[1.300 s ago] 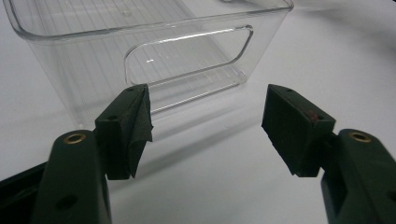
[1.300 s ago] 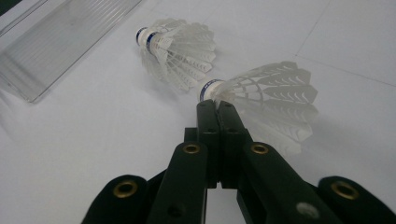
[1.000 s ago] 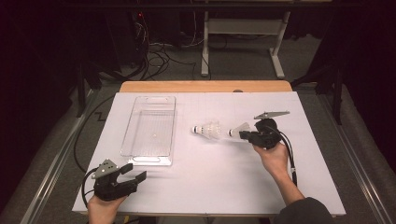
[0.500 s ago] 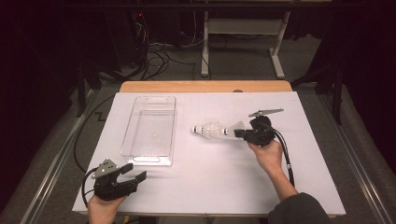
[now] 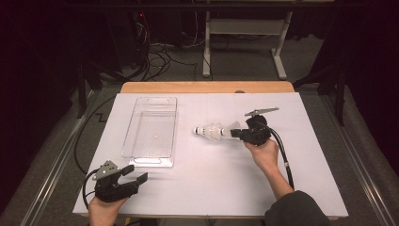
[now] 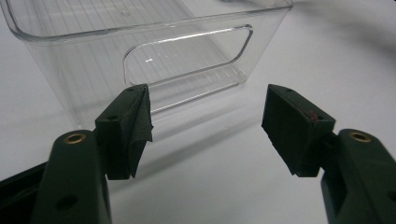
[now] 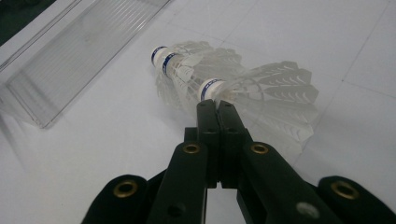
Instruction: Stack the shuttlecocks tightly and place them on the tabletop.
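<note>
The shuttlecocks, nested in a short stack, lie on the white surface right of the clear bin, a little closer to it than a second ago. Your right gripper has slid them along; its jaws are pressed together, tips against the rearmost skirt. Your left gripper rests near the bin's end, jaws wide and empty. I judge the bin is the goal.

High view: overhead, facing forward onto white table; gripper views: close, low, each facing clear ribbed plastic tray, shared landmark
</note>
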A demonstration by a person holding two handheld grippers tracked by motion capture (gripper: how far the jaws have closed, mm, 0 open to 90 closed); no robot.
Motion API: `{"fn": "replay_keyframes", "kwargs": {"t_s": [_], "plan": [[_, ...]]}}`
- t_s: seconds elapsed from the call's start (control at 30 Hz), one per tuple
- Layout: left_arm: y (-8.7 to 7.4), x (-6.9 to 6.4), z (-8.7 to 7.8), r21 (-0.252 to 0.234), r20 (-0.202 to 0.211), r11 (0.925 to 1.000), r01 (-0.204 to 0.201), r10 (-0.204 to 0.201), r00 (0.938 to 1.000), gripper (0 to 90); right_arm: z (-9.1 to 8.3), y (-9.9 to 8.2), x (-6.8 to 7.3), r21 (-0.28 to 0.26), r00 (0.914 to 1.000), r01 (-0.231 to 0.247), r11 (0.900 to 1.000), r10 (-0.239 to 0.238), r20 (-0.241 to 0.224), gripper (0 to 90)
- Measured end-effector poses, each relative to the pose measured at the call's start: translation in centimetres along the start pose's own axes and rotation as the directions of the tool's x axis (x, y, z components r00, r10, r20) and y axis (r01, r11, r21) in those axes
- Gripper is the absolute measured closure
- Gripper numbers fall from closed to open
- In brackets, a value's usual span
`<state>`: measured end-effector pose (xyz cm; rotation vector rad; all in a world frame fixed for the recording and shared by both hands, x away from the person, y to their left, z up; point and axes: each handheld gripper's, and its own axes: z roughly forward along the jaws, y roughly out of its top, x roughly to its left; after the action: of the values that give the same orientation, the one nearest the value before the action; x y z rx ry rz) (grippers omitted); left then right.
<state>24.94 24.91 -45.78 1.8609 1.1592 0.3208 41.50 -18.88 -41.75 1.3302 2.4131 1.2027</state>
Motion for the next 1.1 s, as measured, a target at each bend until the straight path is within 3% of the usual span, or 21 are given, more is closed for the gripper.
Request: {"fn": "replay_keyframes", "kwargs": {"t_s": [1.1], "plan": [[0.0,0.0,0.0,0.001,0.003,1.0000,-0.001,0.001,1.0000,33.8,2.1,0.8,0.7,0.000,0.9986,-0.008,1.0000,0.008,-0.053,90.0]]}}
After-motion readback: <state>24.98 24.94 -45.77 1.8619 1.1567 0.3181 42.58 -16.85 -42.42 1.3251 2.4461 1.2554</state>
